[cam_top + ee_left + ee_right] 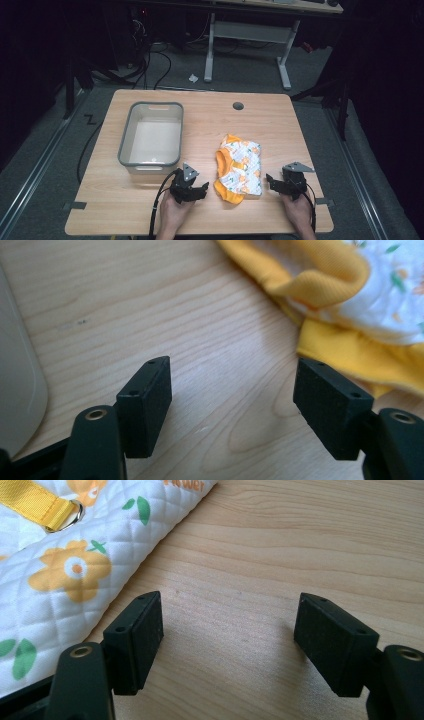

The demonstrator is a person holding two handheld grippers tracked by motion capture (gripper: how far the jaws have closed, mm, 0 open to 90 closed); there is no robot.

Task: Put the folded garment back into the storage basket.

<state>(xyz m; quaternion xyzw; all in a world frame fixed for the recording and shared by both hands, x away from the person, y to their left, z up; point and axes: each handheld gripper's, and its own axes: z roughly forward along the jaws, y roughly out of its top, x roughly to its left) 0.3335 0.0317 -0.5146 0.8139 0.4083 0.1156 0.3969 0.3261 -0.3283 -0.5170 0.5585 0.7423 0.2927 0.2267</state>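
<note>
Left gripper view: garment (360, 300) cut off, bin (17, 385) edge blurred.

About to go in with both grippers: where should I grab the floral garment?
I'd pinch the near end of the garment: left gripper on the yellow ribbed edge, right gripper on the quilted side edge. Both edges lie just ahead of open jaws.

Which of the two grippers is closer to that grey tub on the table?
Left. The left gripper sits just in front of the grey tub, near its front right corner. The right gripper lies beyond the folded flowered cloth, on the side away from the tub. Both jaws stand open.
</note>
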